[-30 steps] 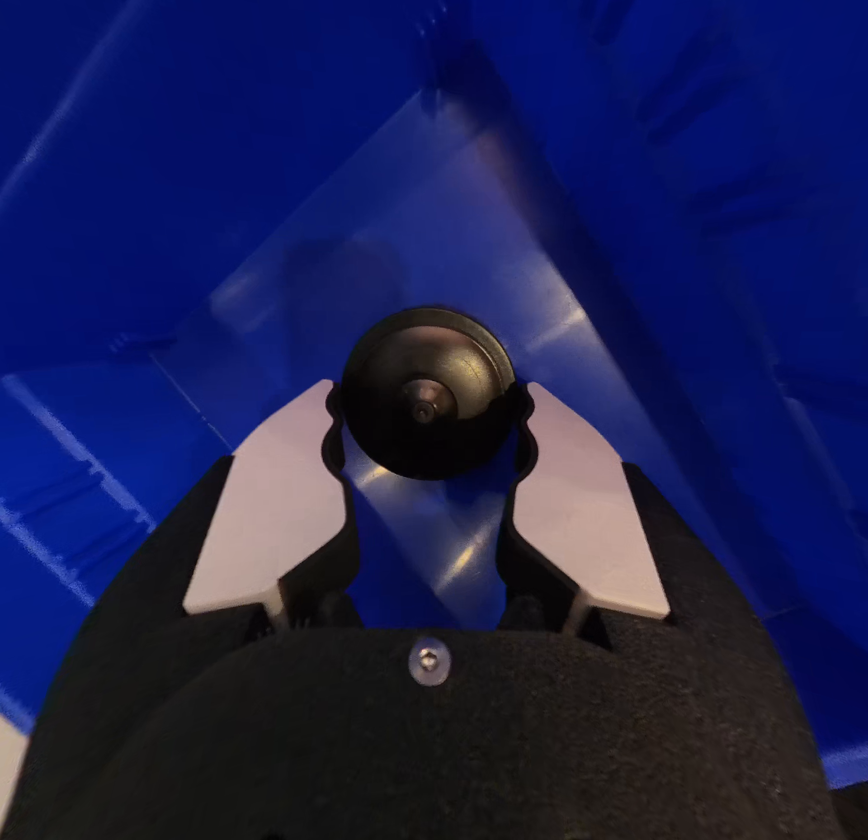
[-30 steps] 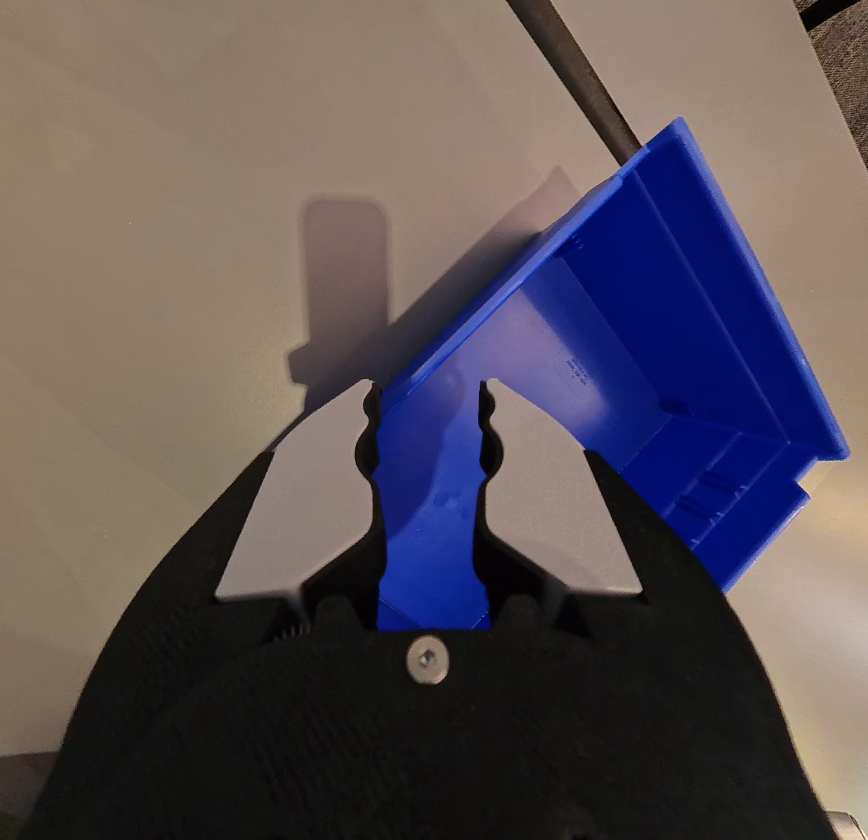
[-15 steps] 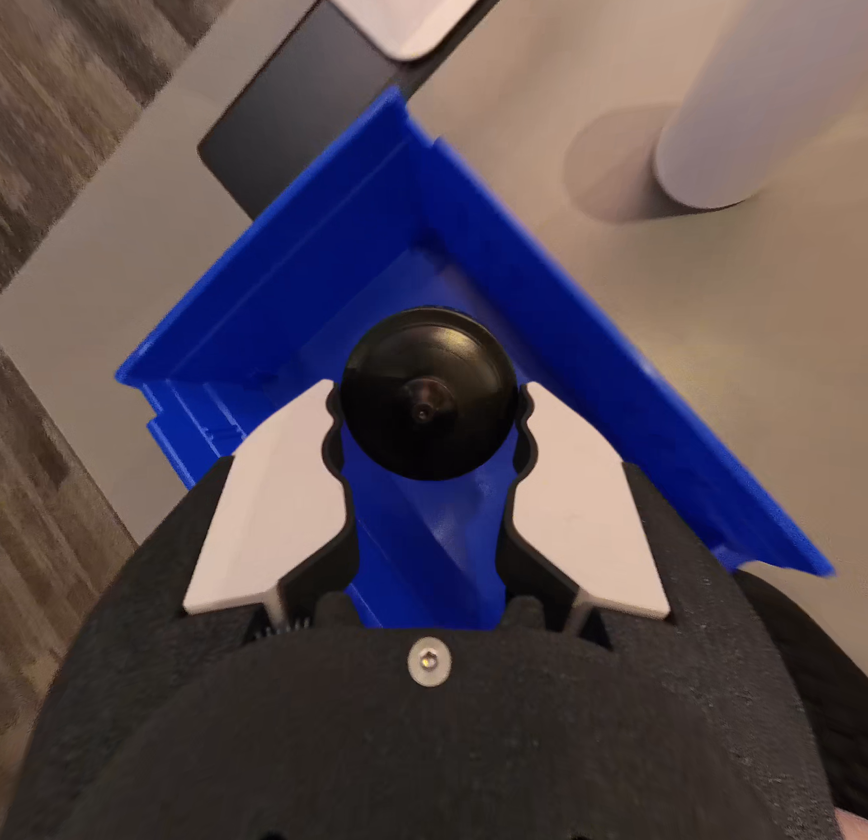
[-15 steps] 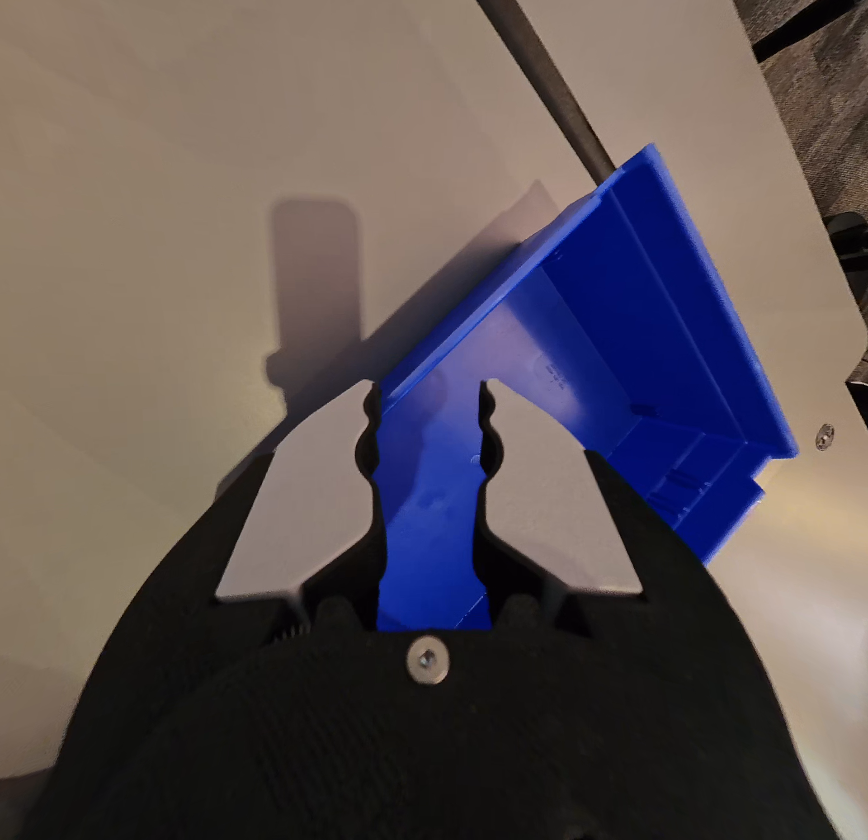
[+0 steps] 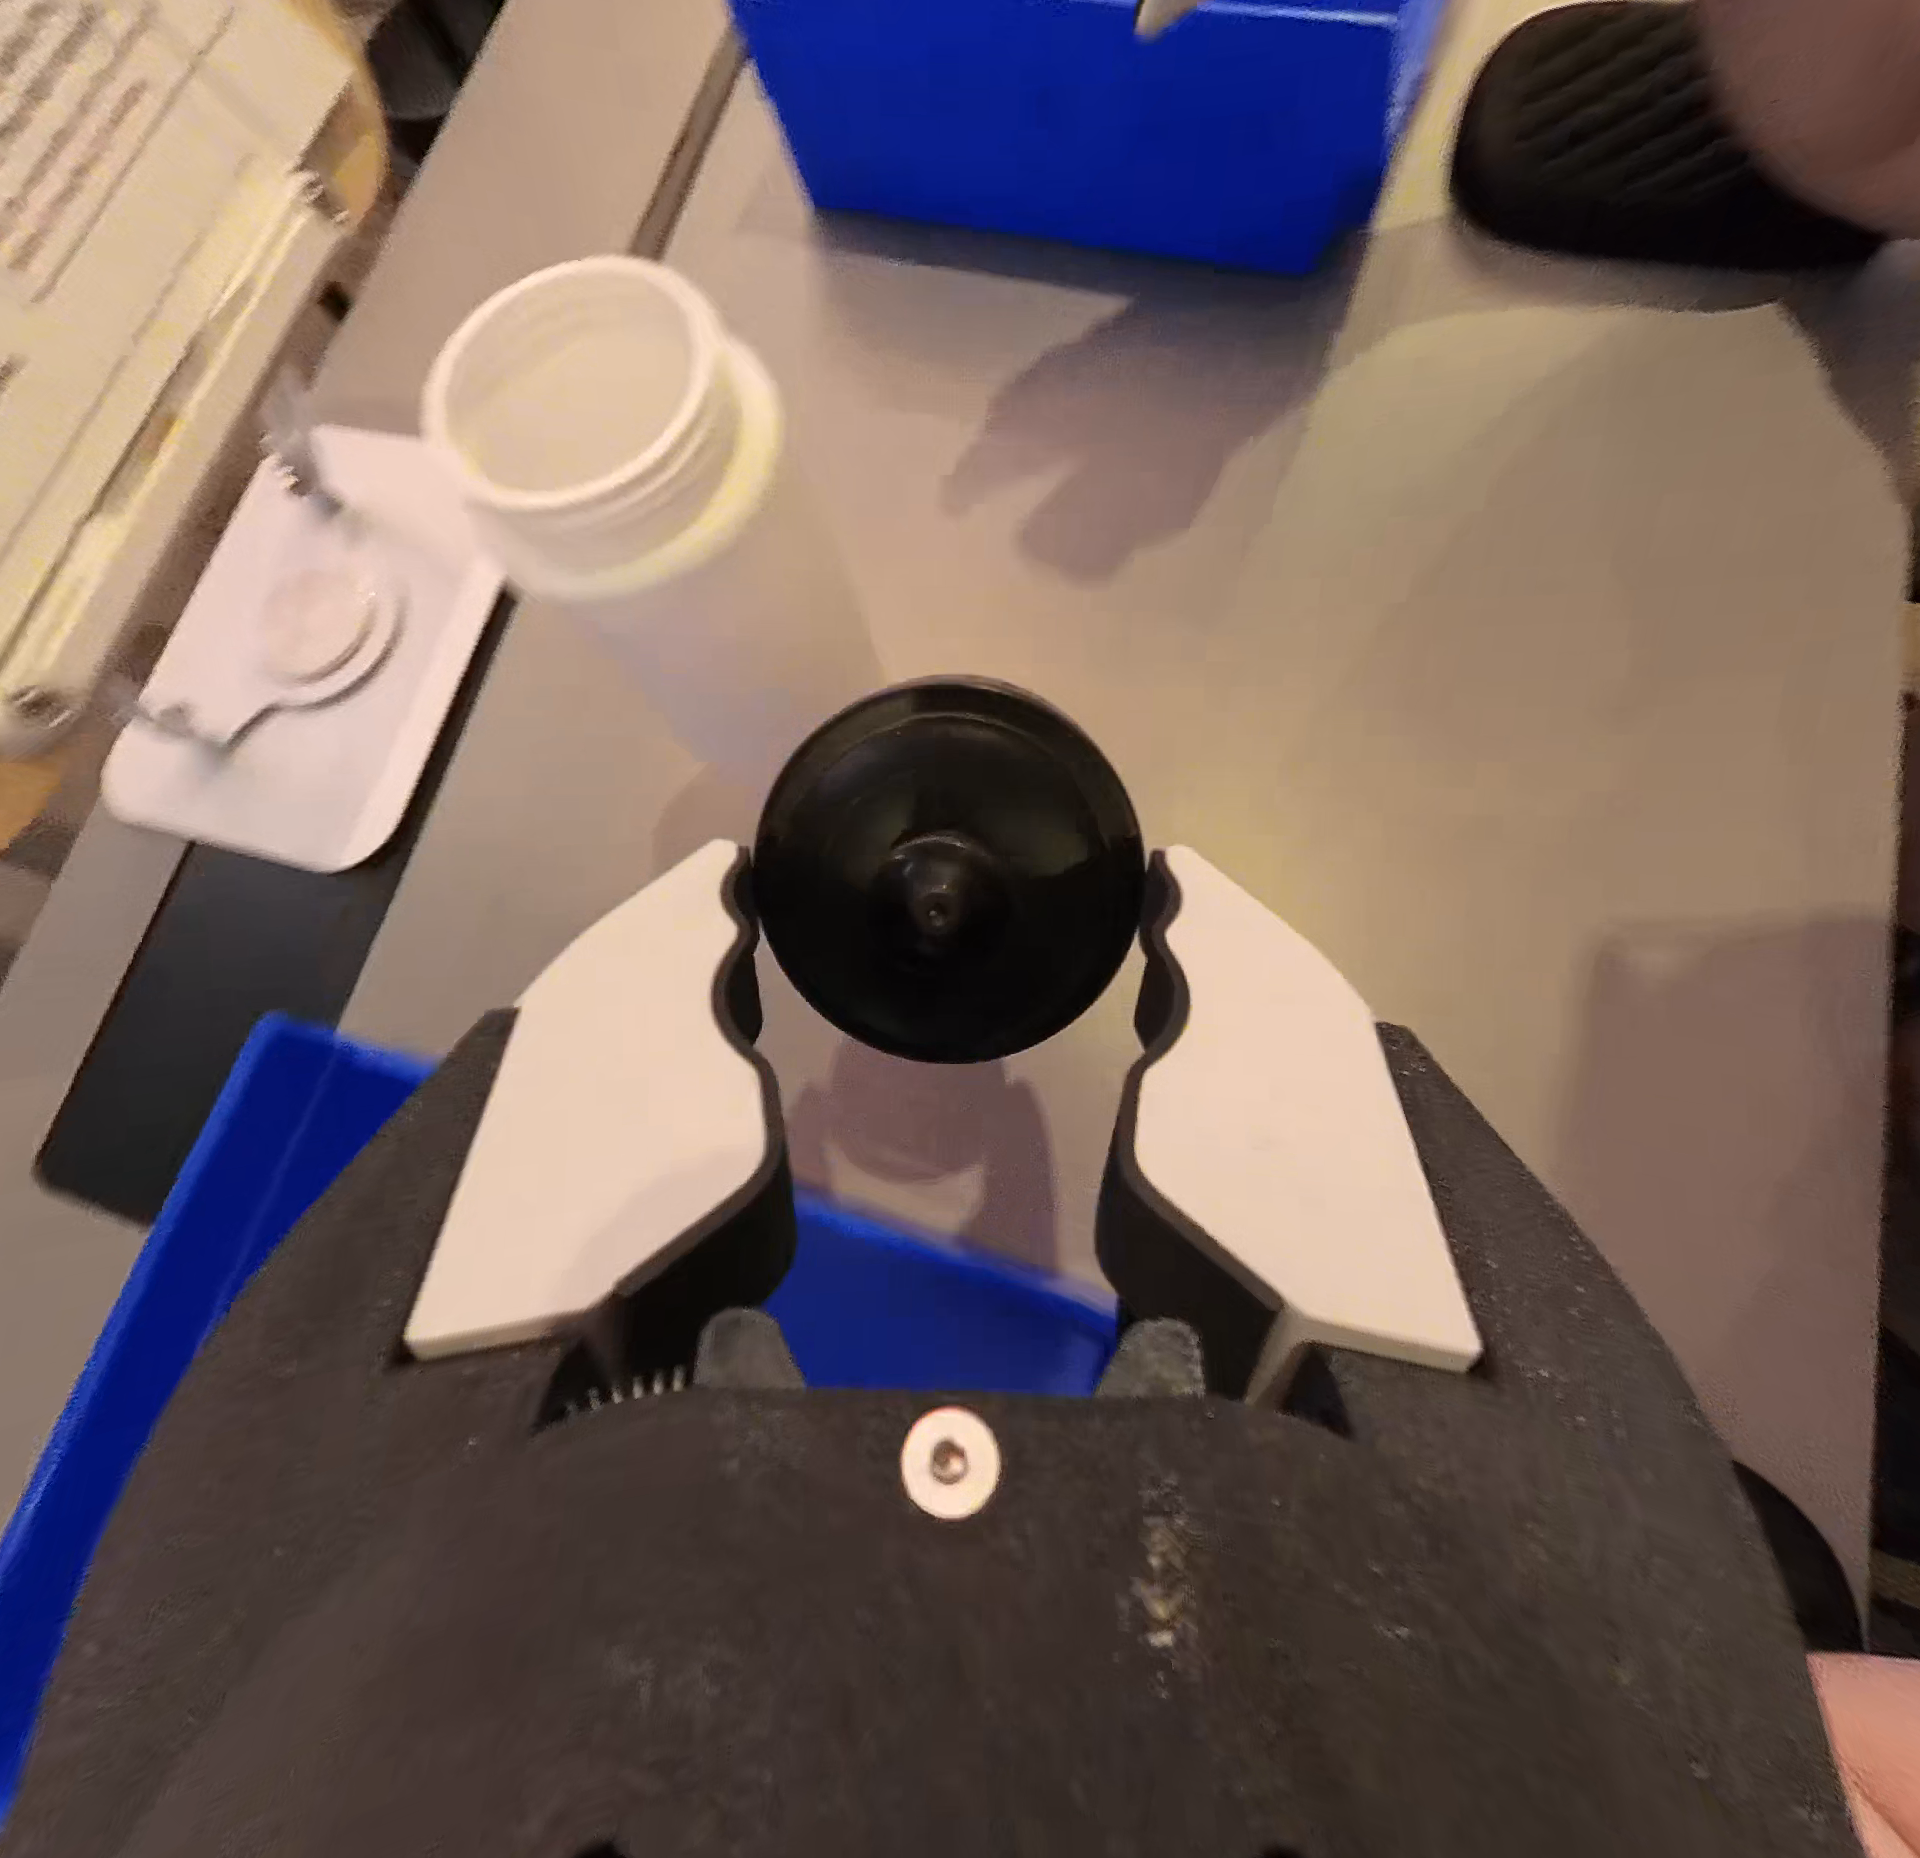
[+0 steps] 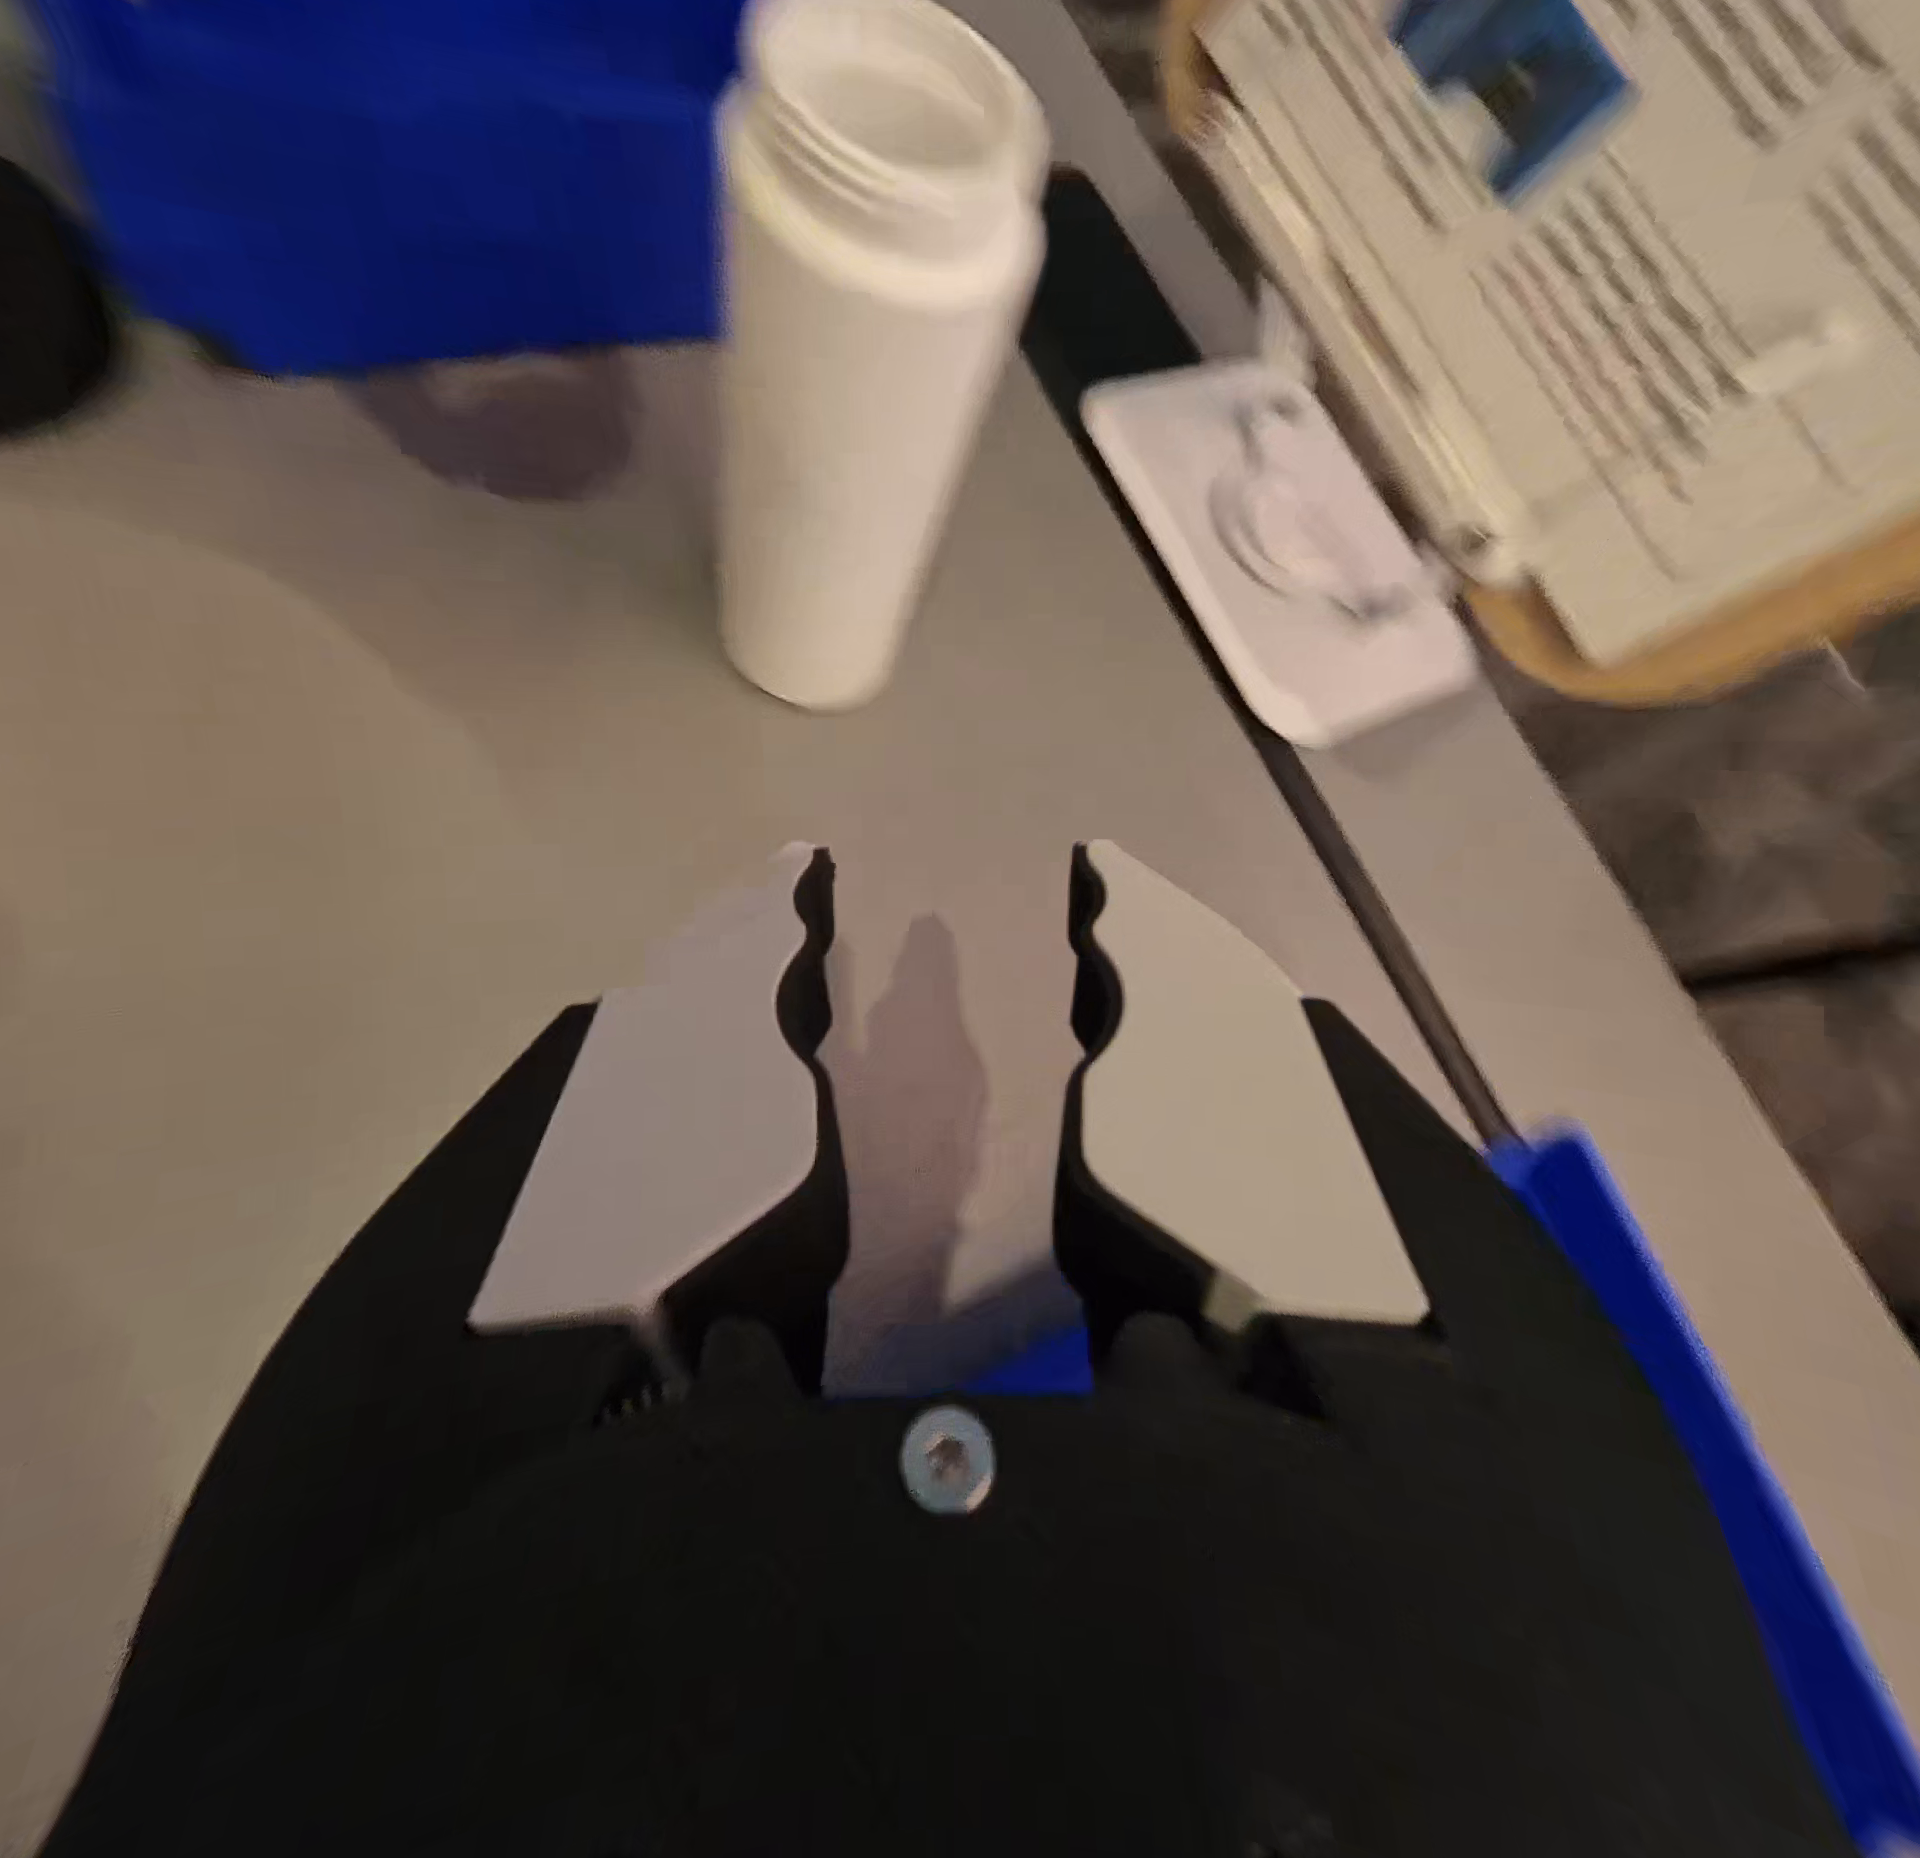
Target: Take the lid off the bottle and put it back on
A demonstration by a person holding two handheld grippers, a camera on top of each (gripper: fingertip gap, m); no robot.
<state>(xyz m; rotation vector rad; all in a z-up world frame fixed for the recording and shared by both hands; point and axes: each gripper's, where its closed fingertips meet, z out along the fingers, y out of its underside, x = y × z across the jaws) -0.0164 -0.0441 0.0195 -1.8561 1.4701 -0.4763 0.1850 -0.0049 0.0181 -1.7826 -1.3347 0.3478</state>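
My left gripper point(image 5: 948, 873) is shut on the round black lid point(image 5: 945, 868), which has a small nozzle at its centre, and holds it above the grey table. The white bottle point(image 5: 603, 426) stands upright with its threaded mouth open, ahead and to the left of the lid. In the right wrist view the bottle point(image 6: 862, 354) stands ahead of my right gripper point(image 6: 951, 858), which is open and empty above the table, apart from the bottle.
One blue bin point(image 5: 1070, 104) stands at the far side of the table, another blue bin point(image 5: 239, 1174) lies under my left gripper. A white flat holder point(image 5: 301, 655) lies at the table's left edge. A printed box point(image 6: 1621, 250) stands beyond the edge.
My left gripper has lifted the black lid out of the blue bin and swung over the table toward the bottle. My right gripper has turned from the bin to face the bottle.
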